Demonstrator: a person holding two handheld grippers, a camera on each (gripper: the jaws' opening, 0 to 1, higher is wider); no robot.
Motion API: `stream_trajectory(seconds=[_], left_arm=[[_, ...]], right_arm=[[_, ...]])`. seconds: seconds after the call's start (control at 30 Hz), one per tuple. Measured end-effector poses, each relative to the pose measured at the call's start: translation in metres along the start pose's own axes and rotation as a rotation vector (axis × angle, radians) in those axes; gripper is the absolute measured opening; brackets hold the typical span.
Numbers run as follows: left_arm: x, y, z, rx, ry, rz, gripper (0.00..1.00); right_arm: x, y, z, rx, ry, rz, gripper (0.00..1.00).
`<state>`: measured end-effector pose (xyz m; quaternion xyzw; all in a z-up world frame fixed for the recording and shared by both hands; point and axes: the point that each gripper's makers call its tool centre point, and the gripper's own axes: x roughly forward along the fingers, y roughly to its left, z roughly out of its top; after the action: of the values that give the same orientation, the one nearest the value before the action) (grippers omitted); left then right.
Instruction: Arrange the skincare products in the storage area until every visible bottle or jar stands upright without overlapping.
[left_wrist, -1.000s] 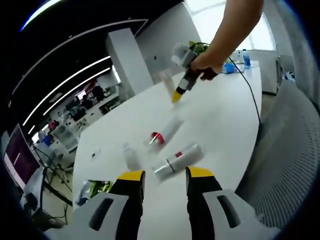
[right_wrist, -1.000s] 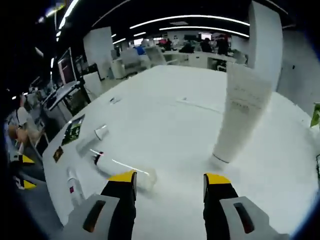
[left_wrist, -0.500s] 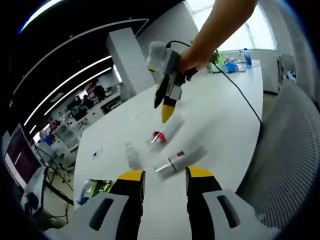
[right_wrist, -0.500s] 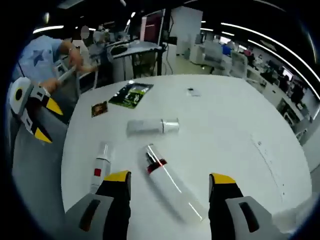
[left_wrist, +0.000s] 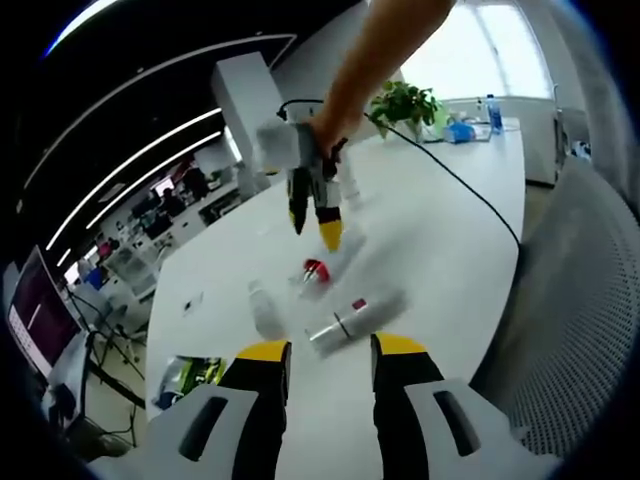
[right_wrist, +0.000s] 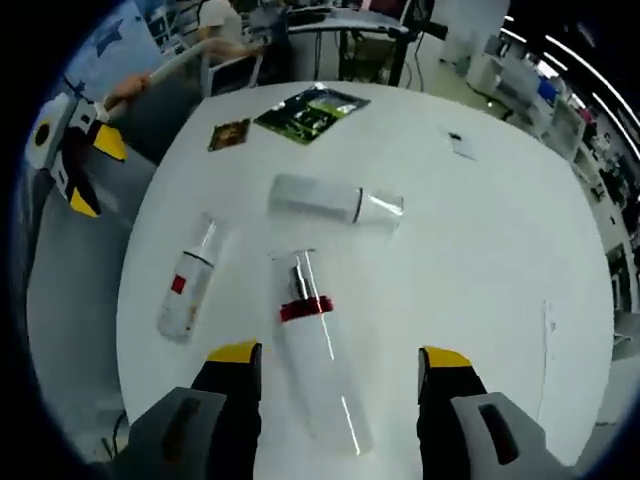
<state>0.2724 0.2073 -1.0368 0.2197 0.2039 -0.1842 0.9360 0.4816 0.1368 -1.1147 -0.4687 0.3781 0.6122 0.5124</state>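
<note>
Three skincare containers lie flat on the white round table. A white bottle with a red band lies in line with the gap of my right gripper, which hovers open above it. A white tube with a clear cap lies beyond it. Off to the left is a silvery bottle with a red label. My left gripper stays open near the table's edge, holding nothing. Another white tube stands blurred behind the right gripper.
A green packet and a small card lie near the table's edge. A black cable runs across the table toward a plant and a blue bottle. A grey mesh chair stands beside the table.
My right gripper has swung away from the upright tube and now points down over the red-banded bottle. The left gripper has stayed in place, and the lying containers have not moved.
</note>
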Motion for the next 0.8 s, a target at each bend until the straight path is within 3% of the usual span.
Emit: stream_trajectory(seconds=[0.1,0.47,0.7,0.8], left_arm=[[0.000,0.000,0.000,-0.001,0.003,0.001,0.33],[0.001,0.000,-0.002,-0.001,0.013,0.001,0.33],[0.001,0.001,-0.002,-0.002,0.014,0.006,0.33],[0.000,0.002,-0.003,-0.005,0.014,0.010,0.33]], right_arm=[[0.010,0.004,-0.010,-0.031,0.061,0.041,0.62],[0.027,0.022,-0.011,-0.068,0.108,0.116,0.57],[0.034,0.027,-0.014,-0.095,0.147,0.132,0.51],[0.035,0.019,-0.015,-0.142,0.171,0.093,0.42]])
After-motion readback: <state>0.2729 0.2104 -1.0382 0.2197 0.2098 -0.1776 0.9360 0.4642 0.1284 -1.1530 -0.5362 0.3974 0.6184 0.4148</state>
